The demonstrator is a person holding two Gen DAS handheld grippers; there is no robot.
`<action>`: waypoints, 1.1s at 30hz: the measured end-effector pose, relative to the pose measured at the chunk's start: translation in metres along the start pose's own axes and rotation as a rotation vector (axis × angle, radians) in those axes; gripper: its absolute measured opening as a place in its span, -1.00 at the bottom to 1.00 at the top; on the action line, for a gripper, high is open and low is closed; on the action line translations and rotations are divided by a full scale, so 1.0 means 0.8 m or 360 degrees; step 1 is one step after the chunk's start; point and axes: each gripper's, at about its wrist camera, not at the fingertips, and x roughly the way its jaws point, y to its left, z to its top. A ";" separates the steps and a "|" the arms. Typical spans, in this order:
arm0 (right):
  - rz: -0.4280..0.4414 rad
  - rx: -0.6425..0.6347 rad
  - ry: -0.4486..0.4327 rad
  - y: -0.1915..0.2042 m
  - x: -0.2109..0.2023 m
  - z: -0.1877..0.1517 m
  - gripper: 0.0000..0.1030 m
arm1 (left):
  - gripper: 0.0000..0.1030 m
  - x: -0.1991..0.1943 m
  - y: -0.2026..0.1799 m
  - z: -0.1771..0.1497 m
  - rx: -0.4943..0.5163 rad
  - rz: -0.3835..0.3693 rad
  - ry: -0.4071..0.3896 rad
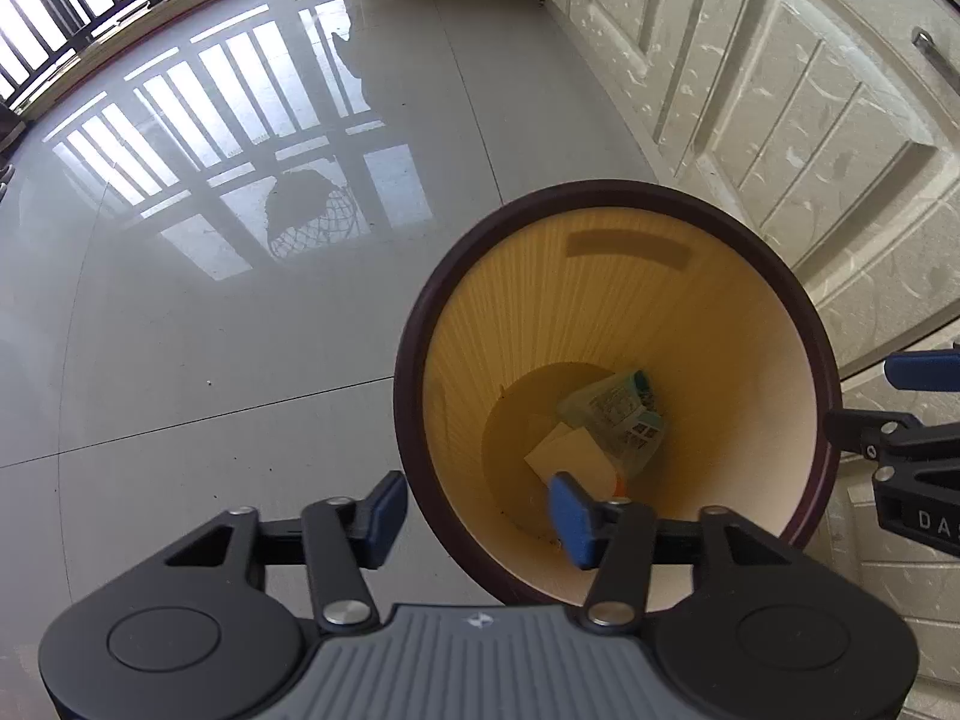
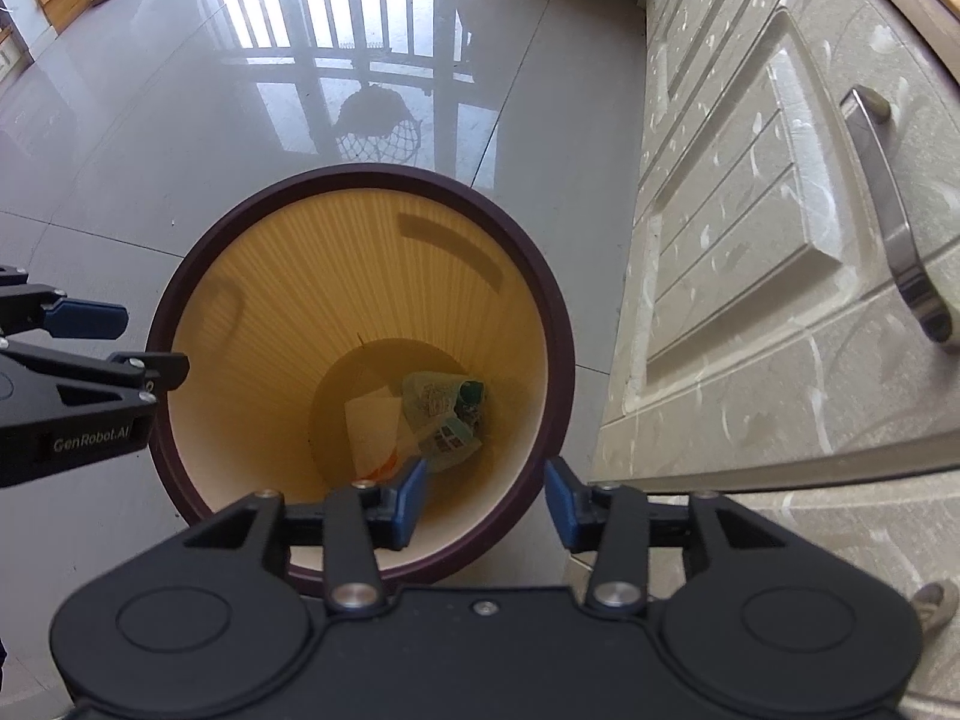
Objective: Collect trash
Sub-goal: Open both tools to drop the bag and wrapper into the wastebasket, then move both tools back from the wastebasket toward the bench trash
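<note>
left wrist view: left tool point(image 1: 477, 519) and right tool point(image 2: 486, 502) hang parted and empty over the bin point(image 2: 543, 312); a plastic wrapper point(image 2: 441, 420) and paper scrap point(image 2: 372, 426) lie at its bottom. for clean drops, release only above the opening.

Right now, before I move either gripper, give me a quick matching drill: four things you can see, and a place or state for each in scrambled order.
Things:
1. left gripper
2. bin
3. crumpled wrapper
4. cabinet handle

Places or states:
A. lying at the bin's bottom
B. jaws open, nothing between them
C. metal, on the pale door
D. yellow inside, dark rim, standing on the tiled floor

Pairs: 1-B, 2-D, 3-A, 4-C
</note>
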 end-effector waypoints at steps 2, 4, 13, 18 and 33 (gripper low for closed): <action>-0.0009 0.0006 0.0007 -0.001 -0.001 -0.001 -0.03 | 0.28 -0.004 -0.001 -0.001 0.0015 -0.0008 -0.0004; 0.0009 0.0025 0.0004 -0.001 -0.006 -0.002 0.07 | 0.43 -0.010 -0.002 -0.002 0.0027 -0.0009 -0.0010; -0.0004 0.0121 -0.0044 0.002 -0.043 -0.006 0.59 | 0.95 -0.048 0.016 -0.008 -0.0014 0.0022 -0.0045; -0.0005 0.0125 -0.0068 0.006 -0.068 -0.013 0.79 | 1.00 -0.069 0.024 -0.014 -0.0057 0.0025 -0.0063; -0.0080 0.0086 -0.0201 0.025 -0.159 -0.026 0.99 | 1.00 -0.150 0.045 -0.034 -0.0108 0.0080 -0.0153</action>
